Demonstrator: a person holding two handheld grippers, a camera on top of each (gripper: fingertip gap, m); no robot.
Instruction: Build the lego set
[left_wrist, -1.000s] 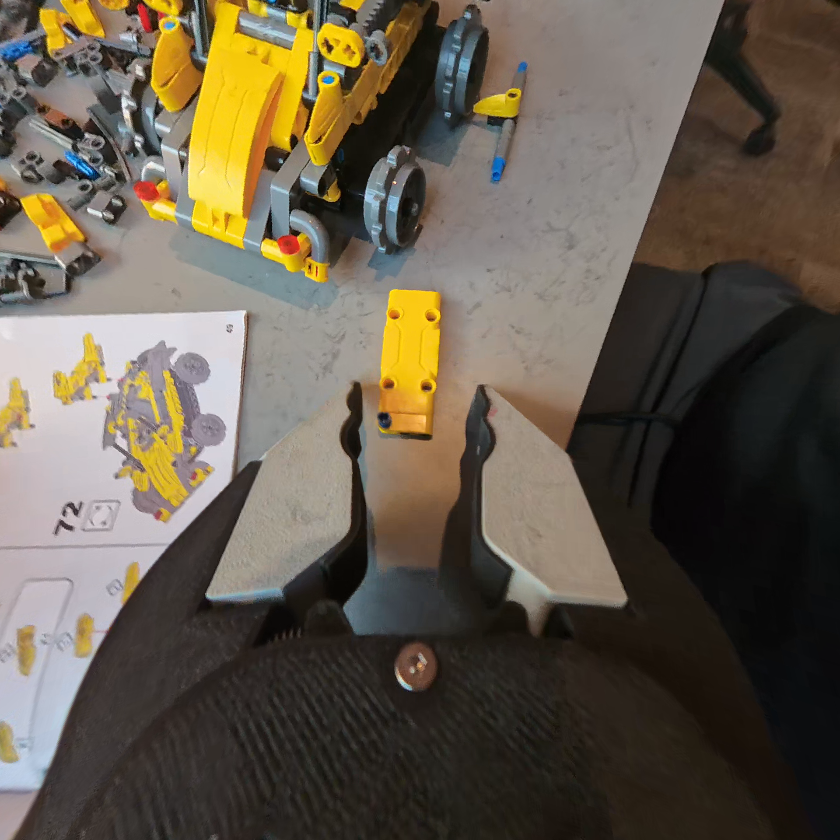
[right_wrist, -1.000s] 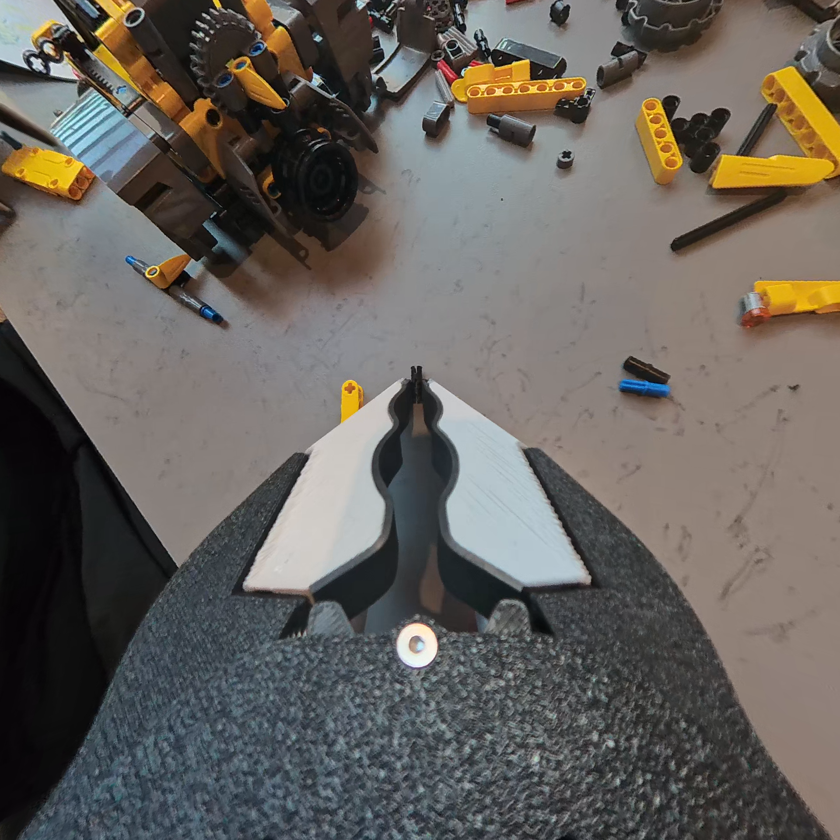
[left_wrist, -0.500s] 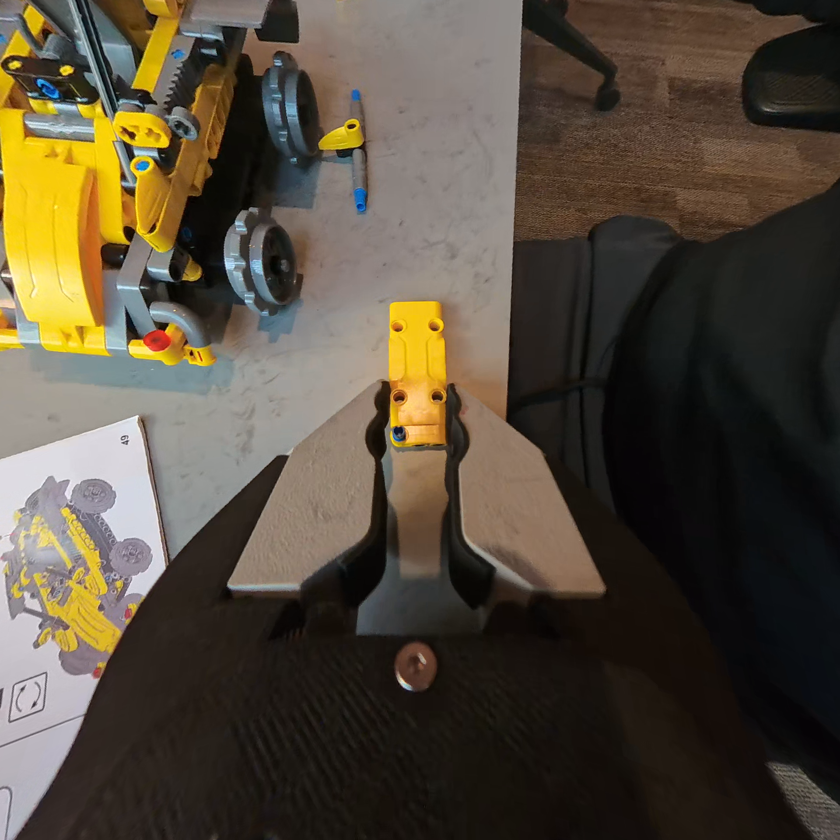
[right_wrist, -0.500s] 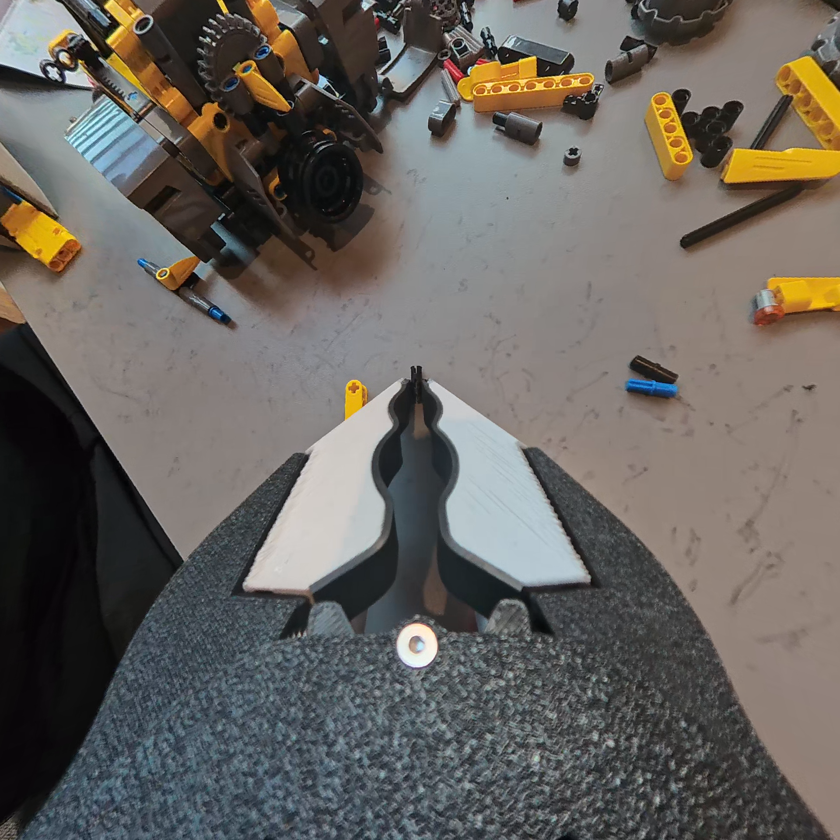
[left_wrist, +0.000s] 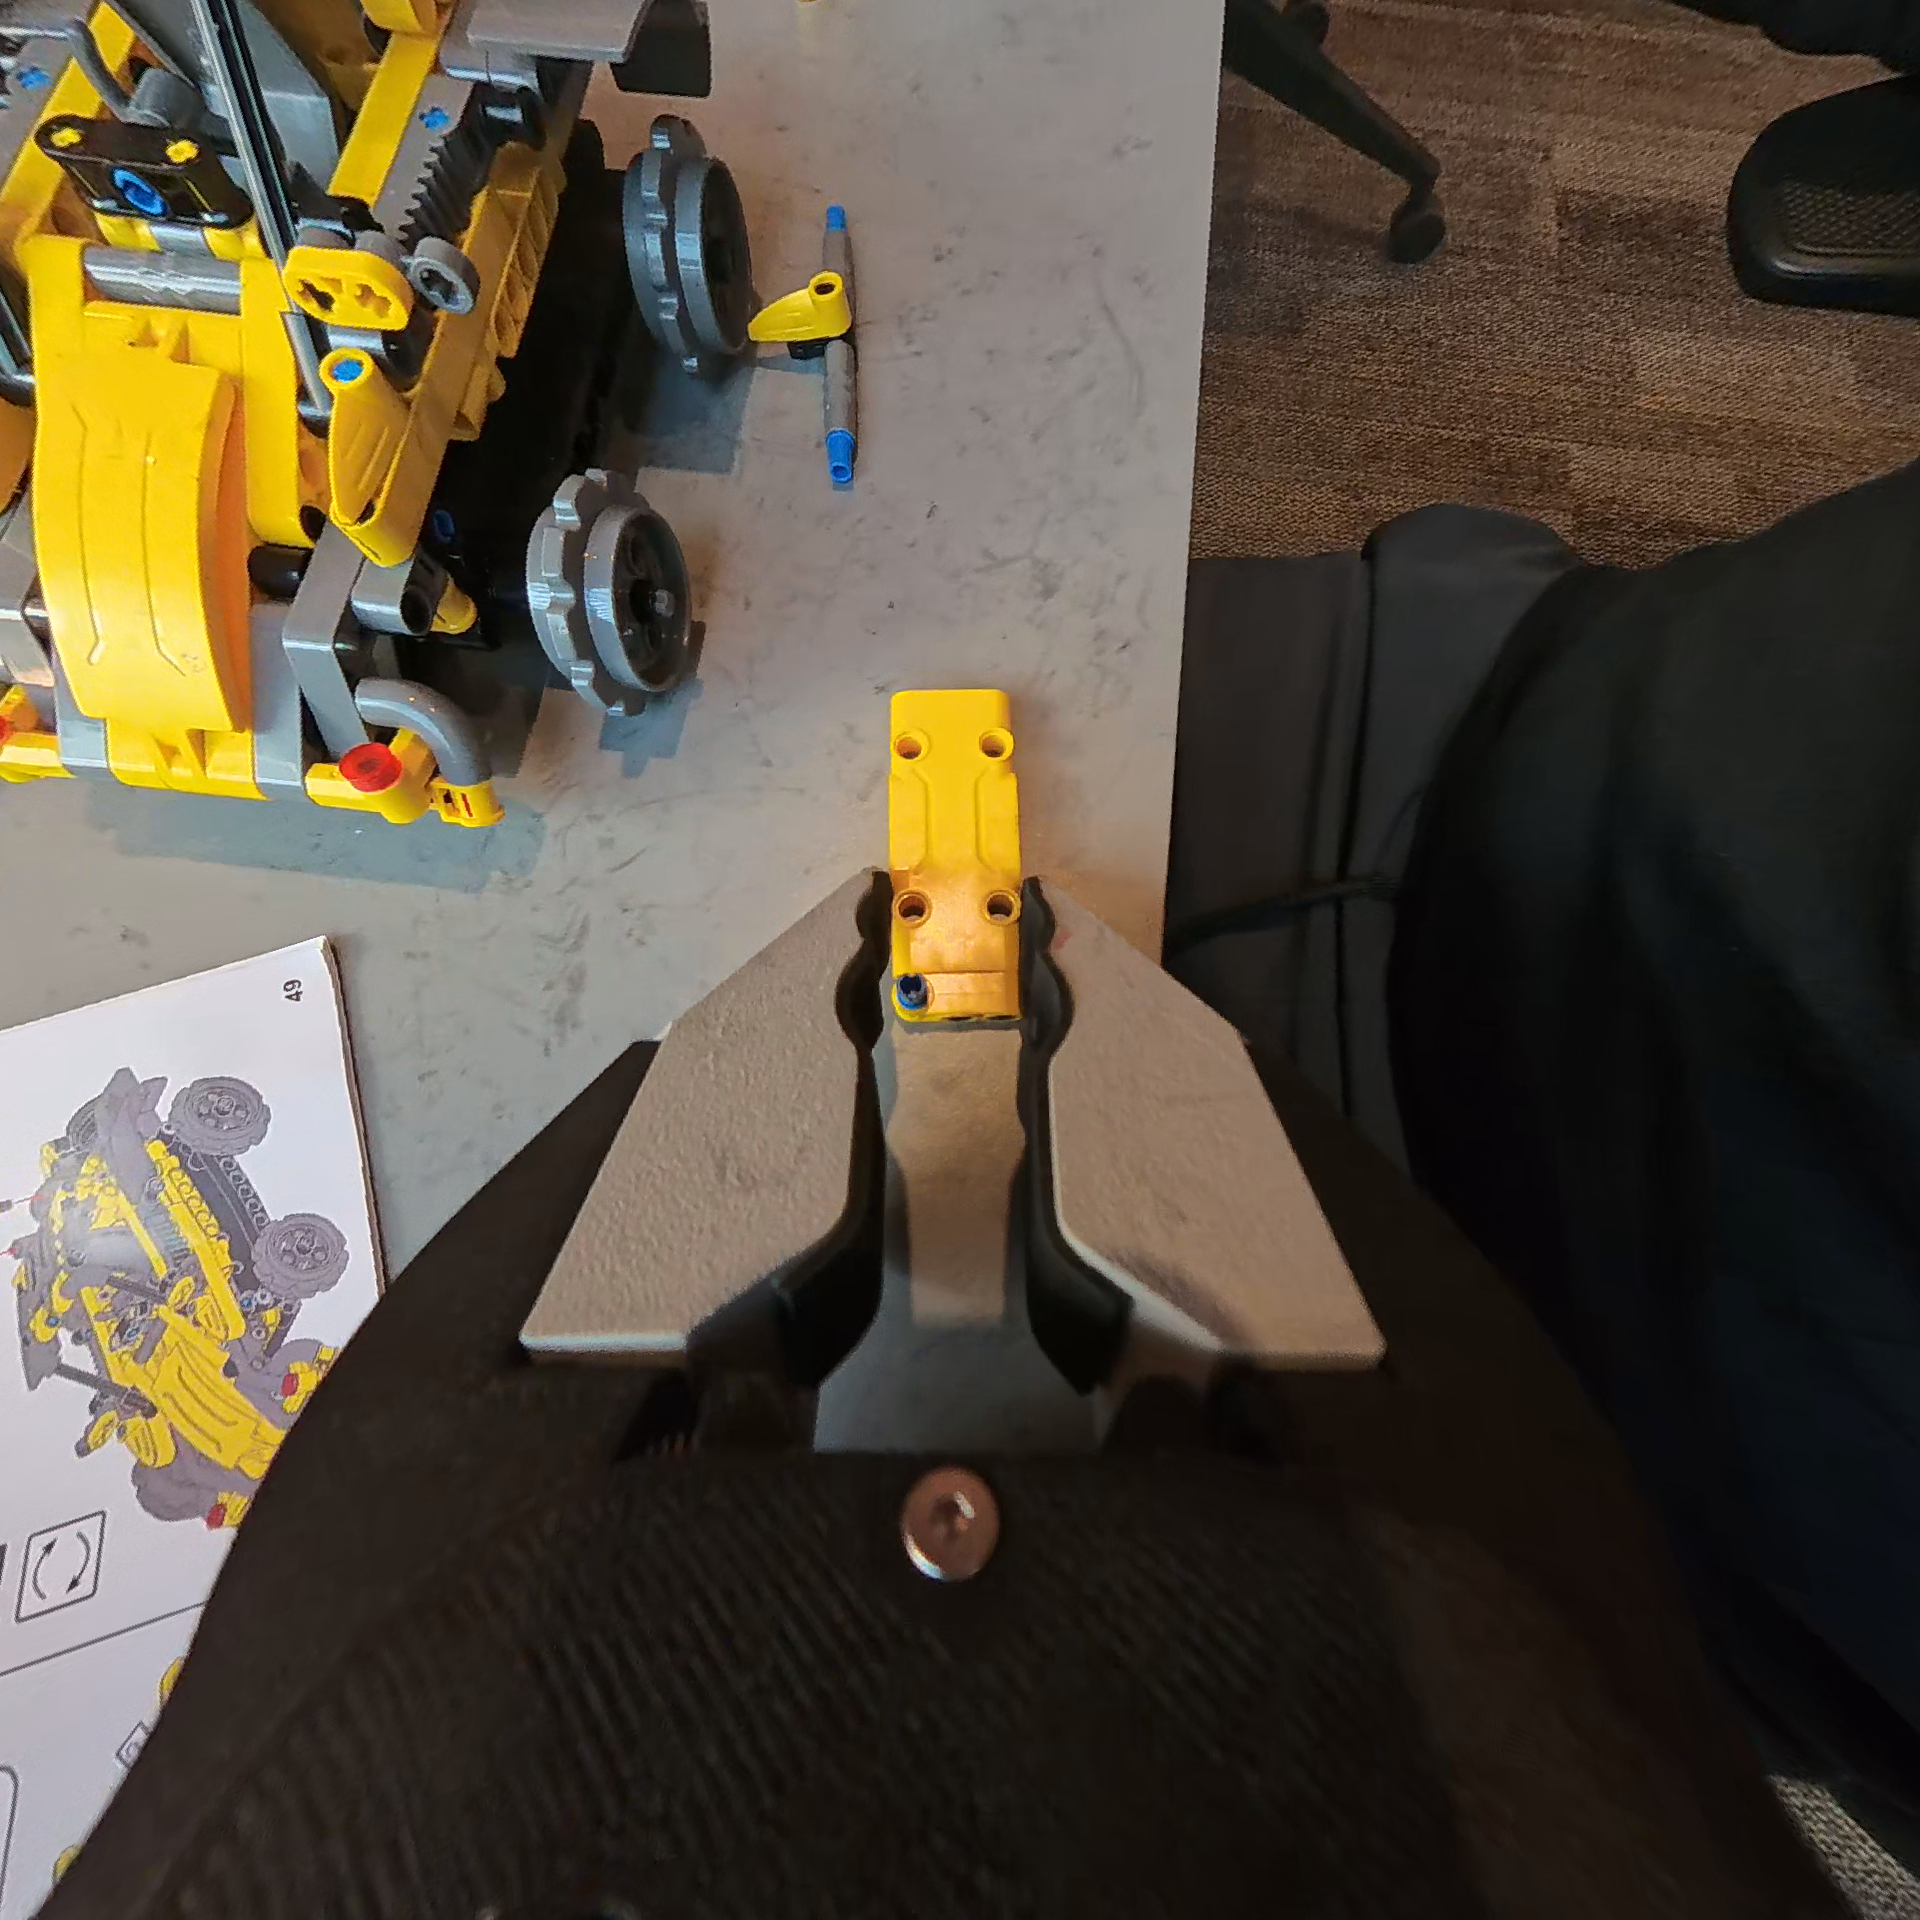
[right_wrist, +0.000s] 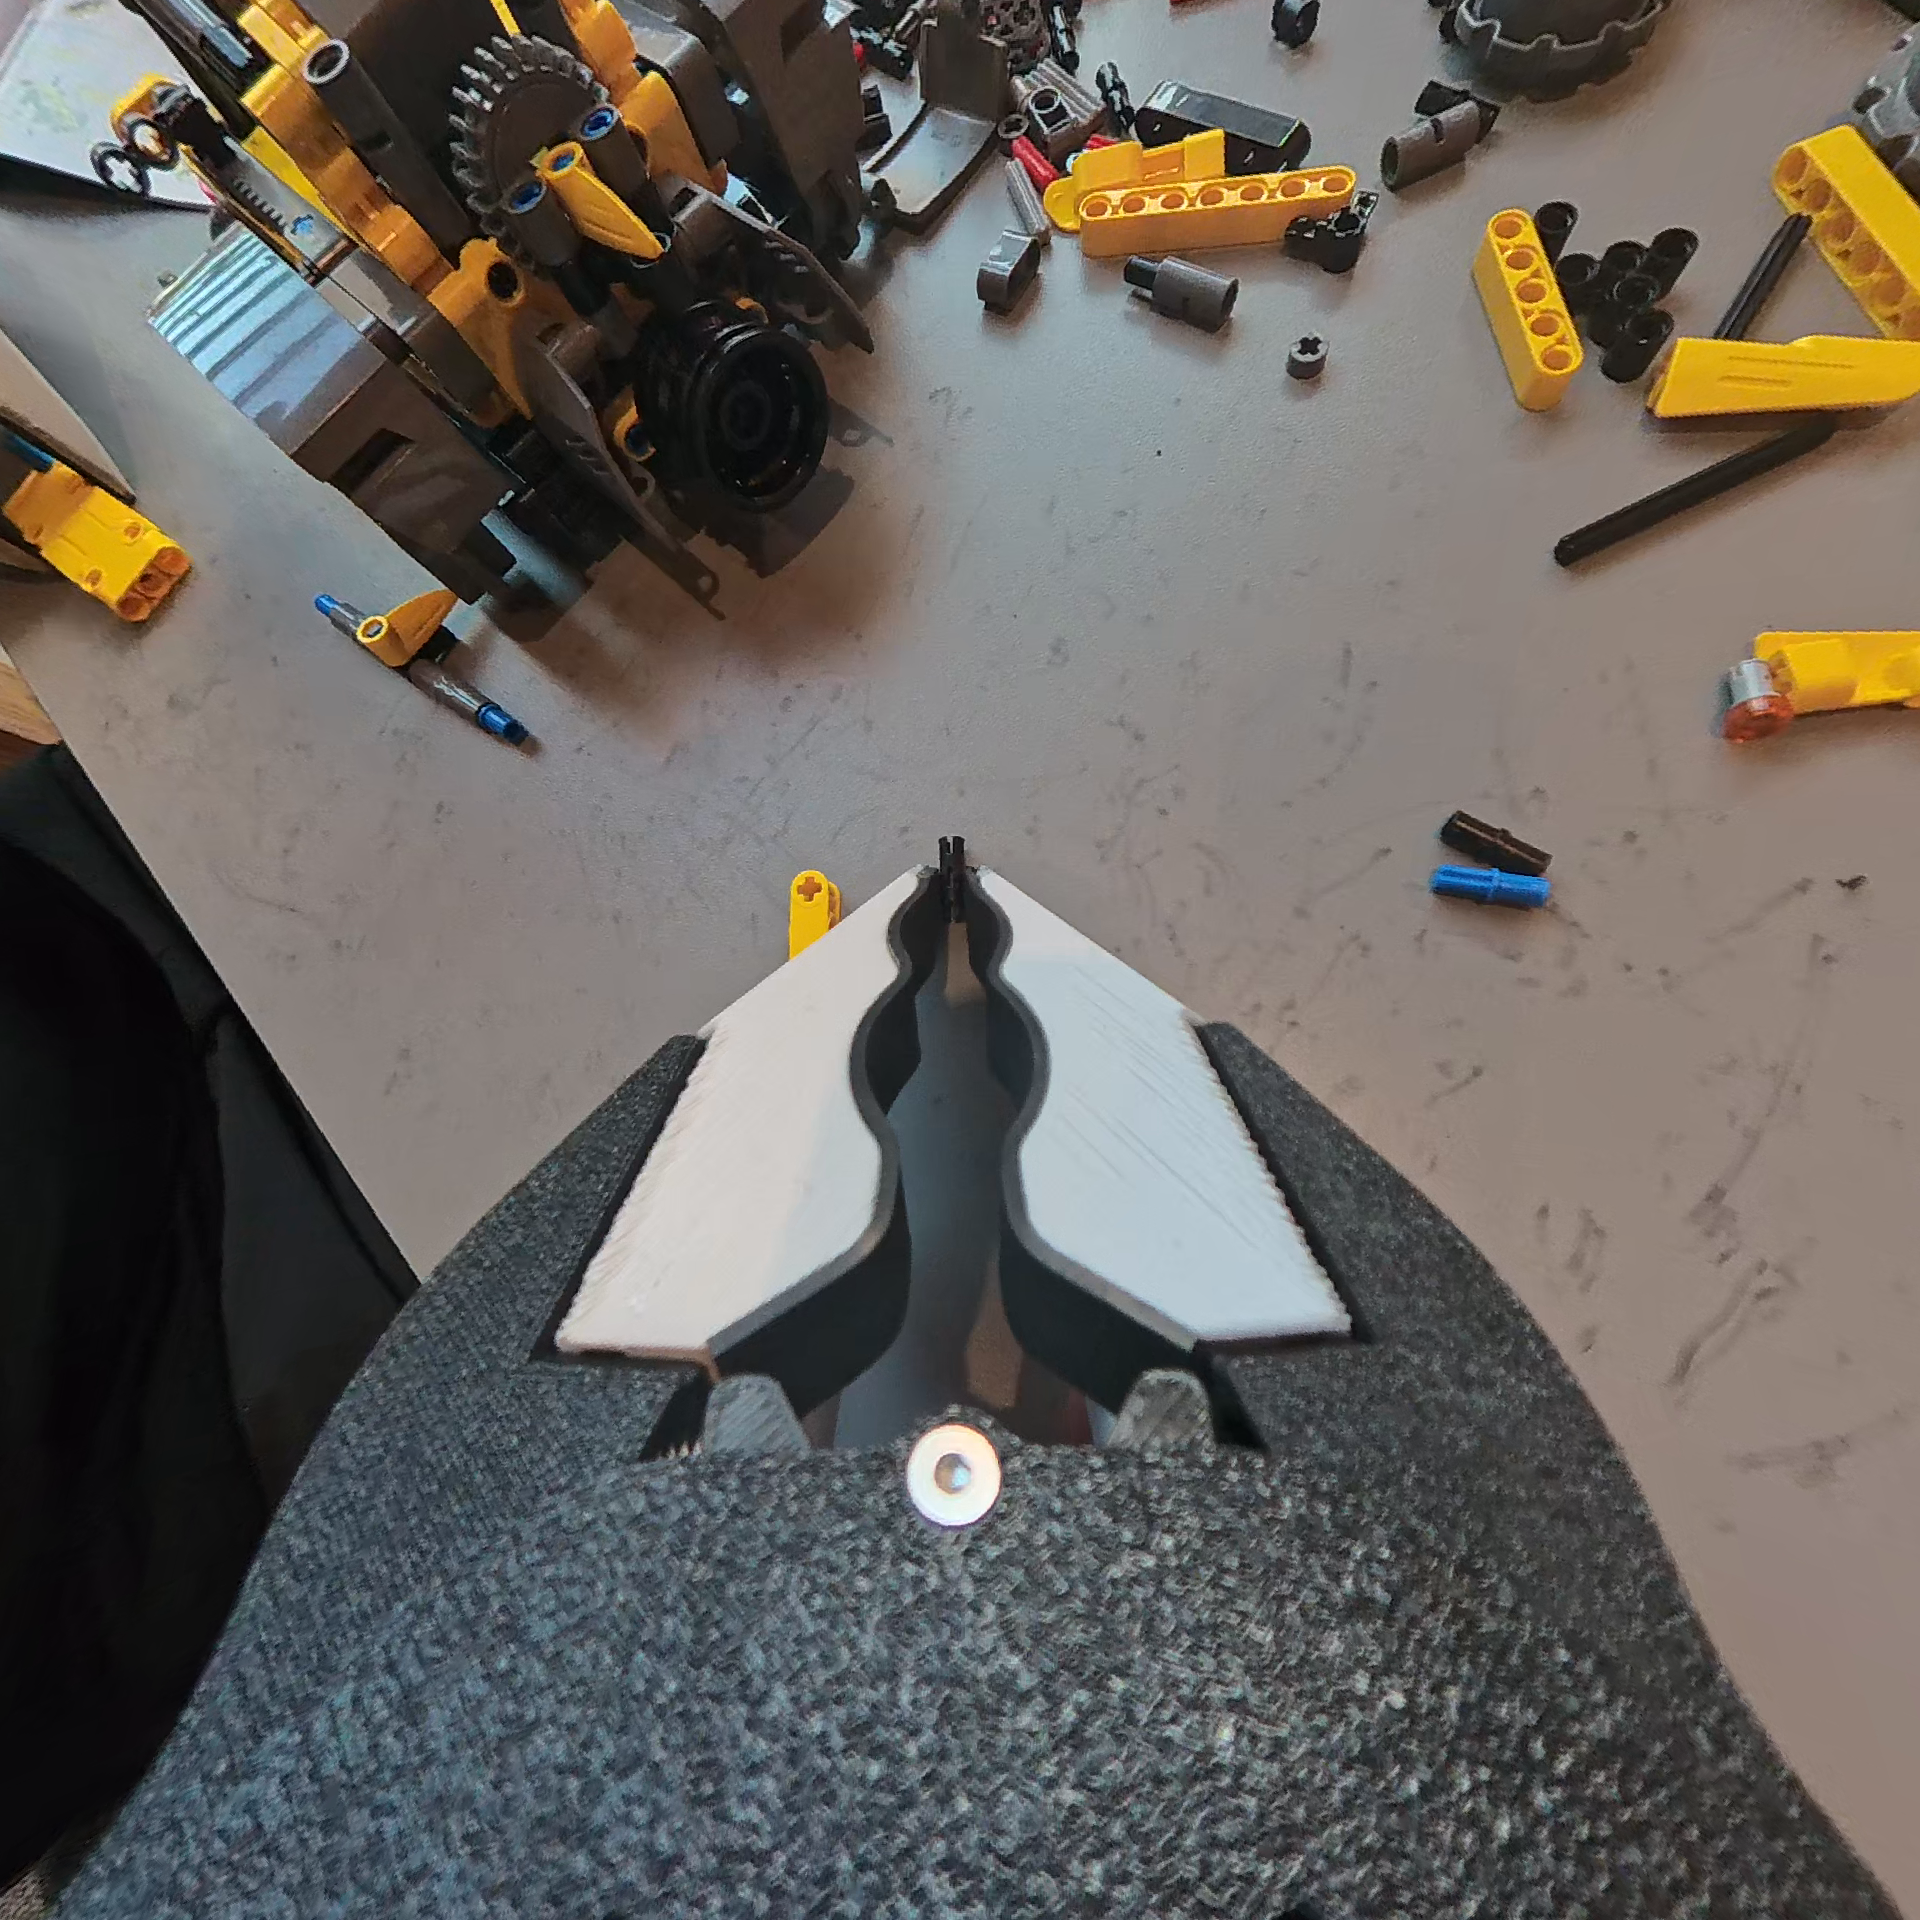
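Note:
My left gripper (left_wrist: 951, 914) is shut on the near end of a yellow panel block (left_wrist: 953, 800) with round holes and a blue pin at one corner. The block sticks out forward over the grey table (left_wrist: 987, 499), near its right edge. It also shows at the left edge of the right wrist view (right_wrist: 99, 540). My right gripper (right_wrist: 951, 883) is shut on a small black pin (right_wrist: 950, 860) that pokes out between the tips, above the table. A small yellow connector (right_wrist: 810, 906) lies just left of the right gripper's tips.
A yellow and grey brick vehicle (left_wrist: 260, 436) stands at the left, also in the right wrist view (right_wrist: 540, 270). A grey axle with a yellow piece (left_wrist: 831, 332) lies beside it. An instruction booklet (left_wrist: 156, 1299) lies near left. Loose pieces (right_wrist: 1538, 301) and two pins (right_wrist: 1491, 868) scatter right. Spacing between my two grippers at the tips: around 25 cm.
My left gripper moved forward and closed on the yellow panel block, then swung right toward the table edge. My right gripper stayed shut on the black pin, nearly still.

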